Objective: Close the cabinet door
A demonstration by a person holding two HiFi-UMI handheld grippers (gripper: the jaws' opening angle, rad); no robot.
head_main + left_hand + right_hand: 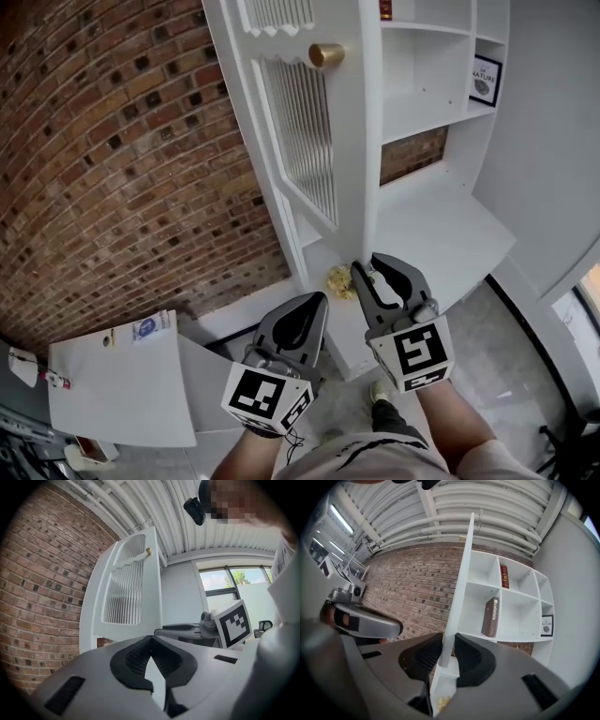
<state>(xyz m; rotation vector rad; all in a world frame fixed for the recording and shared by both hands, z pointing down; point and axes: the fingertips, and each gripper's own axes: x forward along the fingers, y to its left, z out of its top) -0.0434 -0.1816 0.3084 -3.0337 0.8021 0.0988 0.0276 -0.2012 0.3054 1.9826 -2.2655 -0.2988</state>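
Note:
The white cabinet door (300, 141) with a ribbed panel and a brass knob (326, 54) stands open, swung out from the shelf unit. My right gripper (368, 265) is at the door's lower free edge. In the right gripper view the door's edge (461, 583) runs up between the jaws, and my right gripper (447, 651) is shut on it. My left gripper (317, 300) hangs just left of it, short of the door, shut and empty. From the left gripper view I see the door's outer face (126, 592) ahead of my left gripper (150, 641).
A brick wall (122, 159) lies behind the door. The white shelf unit (511, 597) holds a brown book (491, 617) and a framed picture (485, 79). A crumpled yellow thing (339, 279) lies on the white counter (441, 234). A white table (122, 384) stands lower left.

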